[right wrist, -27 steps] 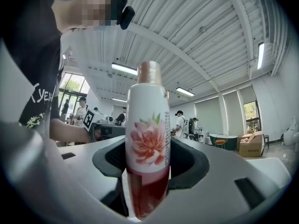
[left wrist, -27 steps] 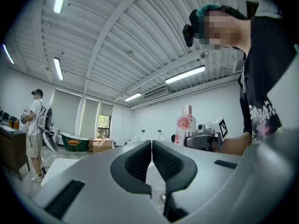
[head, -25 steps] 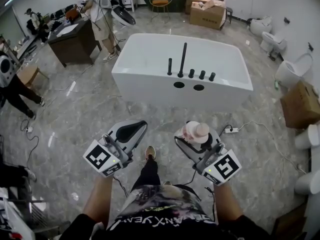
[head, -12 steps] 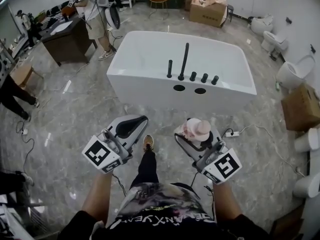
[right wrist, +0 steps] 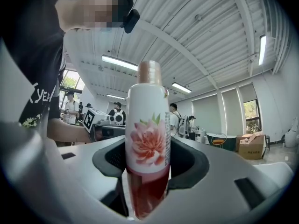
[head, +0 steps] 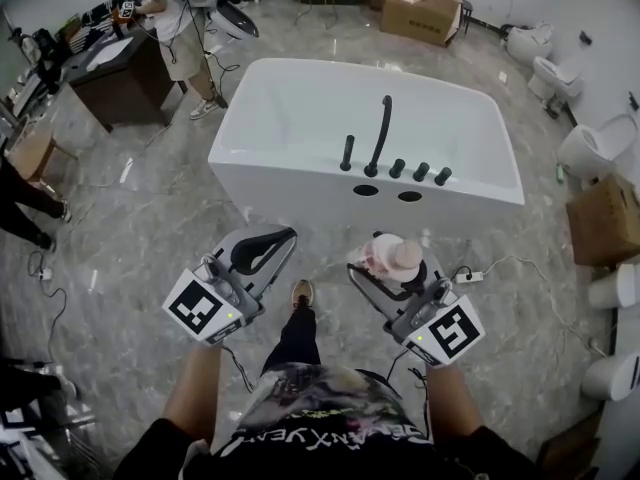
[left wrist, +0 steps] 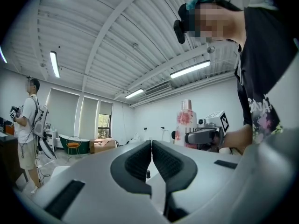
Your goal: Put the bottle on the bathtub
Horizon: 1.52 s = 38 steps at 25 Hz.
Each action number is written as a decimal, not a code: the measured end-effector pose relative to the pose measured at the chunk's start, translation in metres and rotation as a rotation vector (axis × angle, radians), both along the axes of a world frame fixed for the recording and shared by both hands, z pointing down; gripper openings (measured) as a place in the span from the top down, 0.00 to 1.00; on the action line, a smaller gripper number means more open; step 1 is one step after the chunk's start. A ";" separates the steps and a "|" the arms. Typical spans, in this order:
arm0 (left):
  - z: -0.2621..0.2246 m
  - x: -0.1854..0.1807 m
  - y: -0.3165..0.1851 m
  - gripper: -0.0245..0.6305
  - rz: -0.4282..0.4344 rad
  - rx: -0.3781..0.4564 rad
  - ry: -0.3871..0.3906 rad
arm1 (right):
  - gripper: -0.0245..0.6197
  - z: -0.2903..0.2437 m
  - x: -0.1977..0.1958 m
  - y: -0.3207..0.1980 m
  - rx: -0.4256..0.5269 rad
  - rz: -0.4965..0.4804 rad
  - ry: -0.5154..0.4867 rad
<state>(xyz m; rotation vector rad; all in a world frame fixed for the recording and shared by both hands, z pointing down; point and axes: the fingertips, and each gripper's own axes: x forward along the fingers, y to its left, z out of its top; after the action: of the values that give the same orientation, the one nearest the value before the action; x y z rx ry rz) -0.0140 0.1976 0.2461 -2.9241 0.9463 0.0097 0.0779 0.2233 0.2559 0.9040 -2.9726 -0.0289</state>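
Observation:
A white bottle with a pink flower print, a rose-gold cap and red liquid stands upright between the jaws of my right gripper, which is shut on it. The head view shows the same bottle in the right gripper, held over the floor short of the white bathtub. My left gripper is beside it at the same height, jaws shut with nothing between them; in its own view the left gripper has its pads touching. The bottle appears there at the right.
Black faucet fittings stand on the bathtub's near rim beside two round holes. A power strip and cable lie on the marble floor to the right. Toilets and cardboard boxes line the right side. A person stands by a desk at the far left.
Both grippers and I have moved forward toward the bathtub, which now looks larger and nearer. The bottle stays gripped in the right gripper; the left stays shut.

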 end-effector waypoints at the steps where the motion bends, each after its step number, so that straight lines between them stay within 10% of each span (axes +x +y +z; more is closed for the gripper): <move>1: 0.000 -0.005 -0.014 0.93 0.001 -0.004 0.001 | 0.60 -0.001 -0.005 -0.013 -0.001 0.002 0.001; 38: 0.001 -0.095 -0.297 0.93 0.085 -0.091 0.071 | 0.60 -0.013 -0.103 -0.287 -0.041 0.109 0.051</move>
<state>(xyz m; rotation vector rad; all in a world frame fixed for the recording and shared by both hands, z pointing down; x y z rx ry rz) -0.1094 -0.0994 0.2468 -3.0649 0.8530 0.0766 -0.0249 -0.0637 0.2427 1.0416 -2.8617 0.0110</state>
